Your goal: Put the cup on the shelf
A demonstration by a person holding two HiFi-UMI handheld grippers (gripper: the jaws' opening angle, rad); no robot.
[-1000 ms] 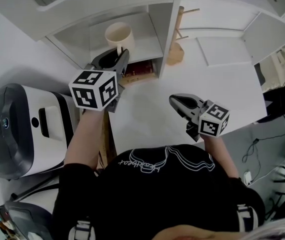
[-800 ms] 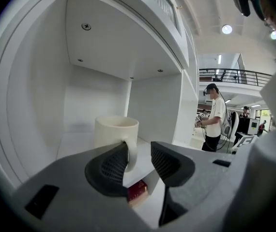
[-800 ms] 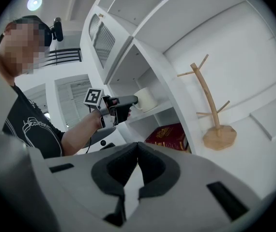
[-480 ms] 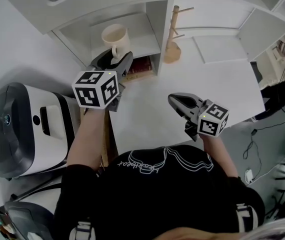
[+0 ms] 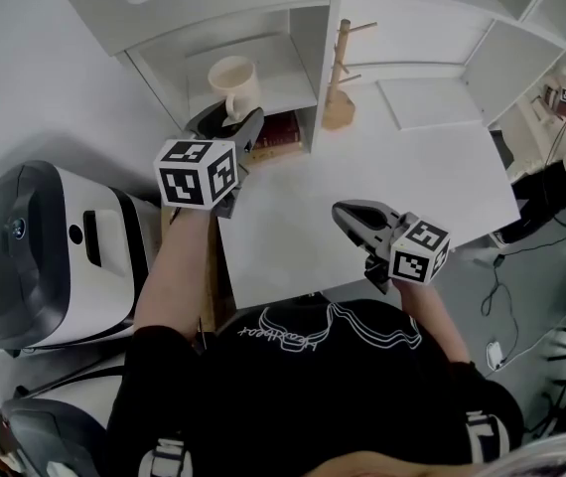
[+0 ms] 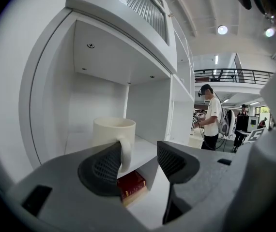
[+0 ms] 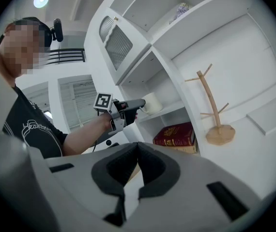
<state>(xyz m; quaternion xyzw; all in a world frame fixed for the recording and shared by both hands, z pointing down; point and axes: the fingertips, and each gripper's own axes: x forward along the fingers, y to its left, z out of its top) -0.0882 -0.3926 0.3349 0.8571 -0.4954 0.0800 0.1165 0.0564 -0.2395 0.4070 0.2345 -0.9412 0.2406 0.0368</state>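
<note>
A cream cup (image 5: 233, 78) (image 6: 112, 131) stands upright on the middle board of the white shelf (image 5: 288, 95) (image 6: 146, 150), its handle facing me. My left gripper (image 5: 237, 120) (image 6: 138, 161) is open just in front of the shelf. The cup's handle shows beside the left pad (image 6: 101, 169), and no pad presses on it. From the right gripper view, the left gripper (image 7: 134, 104) points at the cup (image 7: 152, 103). My right gripper (image 5: 344, 211) (image 7: 138, 154) is shut and empty, low over the white table (image 5: 422, 167).
A red book (image 5: 276, 130) (image 6: 130, 186) (image 7: 176, 133) lies on a second book in the compartment under the cup. A wooden mug tree (image 5: 341, 87) (image 7: 216, 115) stands right of the shelf. A large white appliance (image 5: 45, 246) sits at the left. A person (image 6: 209, 117) stands far behind.
My left gripper's jaws have opened off the cup's handle and drawn slightly back. The cup stays on the shelf board. The right gripper has barely moved.
</note>
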